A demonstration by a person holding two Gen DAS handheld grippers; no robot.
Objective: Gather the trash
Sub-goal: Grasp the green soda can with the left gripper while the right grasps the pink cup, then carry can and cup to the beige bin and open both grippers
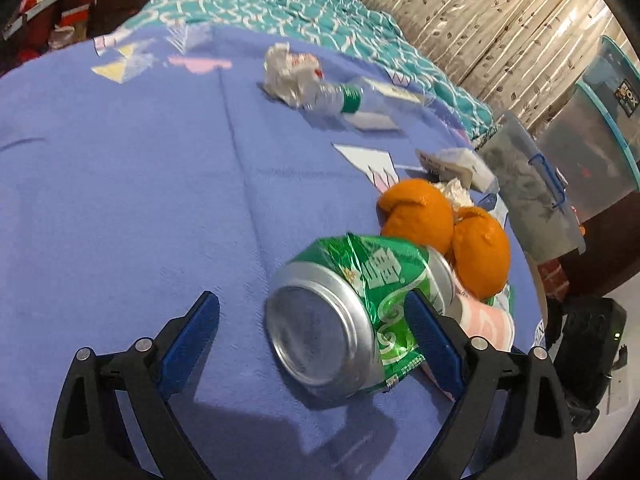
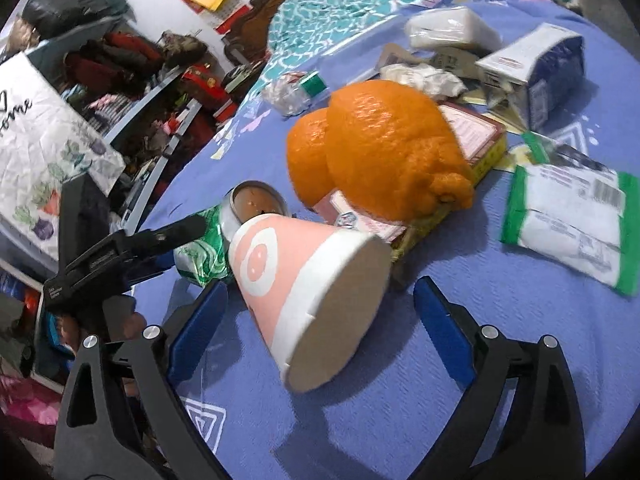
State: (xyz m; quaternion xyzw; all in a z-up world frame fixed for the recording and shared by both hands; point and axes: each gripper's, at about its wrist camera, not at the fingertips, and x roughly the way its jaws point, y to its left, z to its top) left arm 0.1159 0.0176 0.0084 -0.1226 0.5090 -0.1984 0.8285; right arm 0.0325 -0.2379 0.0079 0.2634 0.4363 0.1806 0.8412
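A crushed green soda can (image 1: 344, 312) lies on its side on the blue bedspread (image 1: 140, 200), its base toward me. My left gripper (image 1: 312, 304) is open around it, the right finger against the can's side. Orange peels (image 1: 444, 232) lie just behind it. In the right wrist view a pink and white paper cup (image 2: 308, 292) lies on its side between the open fingers of my right gripper (image 2: 320, 292). The can (image 2: 212, 248) and the left gripper's finger (image 2: 176, 232) show at its left. Orange peel (image 2: 380, 148) sits behind the cup on a pink box (image 2: 476, 136).
A crumpled plastic bottle (image 1: 340, 100) and wadded paper (image 1: 288, 72) lie farther up the bed. A green and white wrapper (image 2: 568, 224), a blue carton (image 2: 536, 68) and a tissue pack (image 2: 452, 28) lie at the right. Plastic storage bins (image 1: 568, 160) stand beside the bed. Cluttered shelves (image 2: 120, 92) stand at the left.
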